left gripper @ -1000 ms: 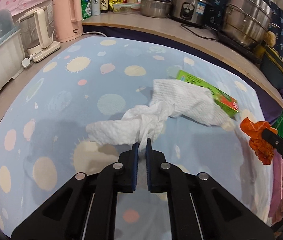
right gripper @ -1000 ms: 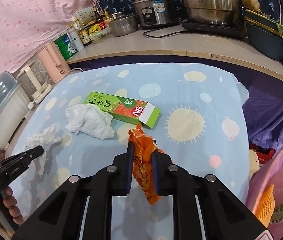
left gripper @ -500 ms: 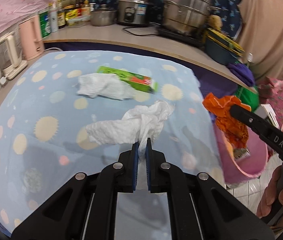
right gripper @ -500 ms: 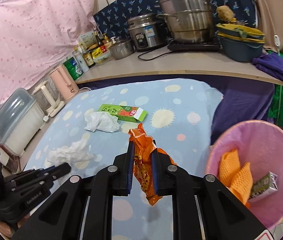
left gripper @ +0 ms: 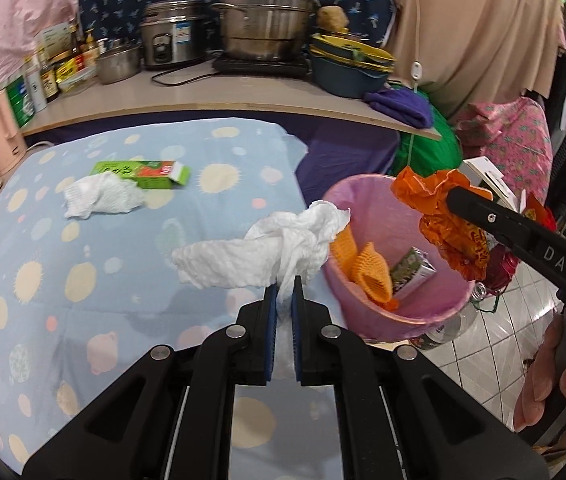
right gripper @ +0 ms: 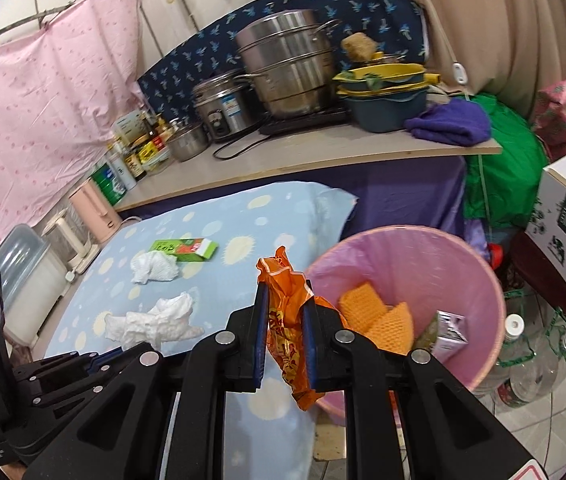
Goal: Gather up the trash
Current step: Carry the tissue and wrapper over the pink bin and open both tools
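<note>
Left gripper (left gripper: pixel 286 284), jaws closed on a crumpled white paper towel (left gripper: pixel 267 256) that trails toward 10 o'clock above the blue spotted tablecloth (left gripper: pixel 83 240). Right gripper (right gripper: pixel 285 300), jaws pinched on an orange snack wrapper (right gripper: pixel 289 320), its tail hanging below the pads; in the left view this wrapper sits at 2 o'clock, over the rim of the pink bin (left gripper: pixel 399 320). The bin stands beside the table edge and holds 2 orange mesh pieces (right gripper: pixel 379 312) and 1 small carton (right gripper: pixel 449 330). Still on the cloth at 11 o'clock: a second white paper towel (left gripper: pixel 101 200) touching a green box (left gripper: pixel 143 170).
</note>
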Motion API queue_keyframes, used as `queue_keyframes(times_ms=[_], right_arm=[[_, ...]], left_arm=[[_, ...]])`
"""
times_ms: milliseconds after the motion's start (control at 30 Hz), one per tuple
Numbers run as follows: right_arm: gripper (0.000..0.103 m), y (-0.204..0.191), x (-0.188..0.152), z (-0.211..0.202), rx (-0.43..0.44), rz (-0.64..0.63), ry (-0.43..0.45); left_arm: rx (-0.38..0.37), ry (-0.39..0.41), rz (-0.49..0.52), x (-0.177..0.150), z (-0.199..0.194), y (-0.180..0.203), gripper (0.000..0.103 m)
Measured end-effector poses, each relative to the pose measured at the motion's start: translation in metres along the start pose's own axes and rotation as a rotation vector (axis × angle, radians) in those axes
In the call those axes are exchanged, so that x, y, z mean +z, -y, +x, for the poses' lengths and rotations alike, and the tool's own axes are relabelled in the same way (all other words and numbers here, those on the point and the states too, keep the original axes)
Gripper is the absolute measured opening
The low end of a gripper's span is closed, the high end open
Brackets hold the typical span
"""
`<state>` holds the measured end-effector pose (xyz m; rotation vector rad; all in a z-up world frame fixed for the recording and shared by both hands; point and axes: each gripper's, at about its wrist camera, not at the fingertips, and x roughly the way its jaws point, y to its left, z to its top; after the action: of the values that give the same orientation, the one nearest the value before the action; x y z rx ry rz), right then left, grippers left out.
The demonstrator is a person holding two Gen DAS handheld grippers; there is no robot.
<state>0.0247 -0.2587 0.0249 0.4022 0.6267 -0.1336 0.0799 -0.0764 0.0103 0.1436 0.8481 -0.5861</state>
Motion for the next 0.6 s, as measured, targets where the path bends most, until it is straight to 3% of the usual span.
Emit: queue_keyframes(times_ms=[600], right_arm=[[0.015,0.073,0.002,-0.020,-0.087,0.103,0.041]], left_arm=[[-0.064,0.011,0.116,0.026,0.019,0.073,0.006]])
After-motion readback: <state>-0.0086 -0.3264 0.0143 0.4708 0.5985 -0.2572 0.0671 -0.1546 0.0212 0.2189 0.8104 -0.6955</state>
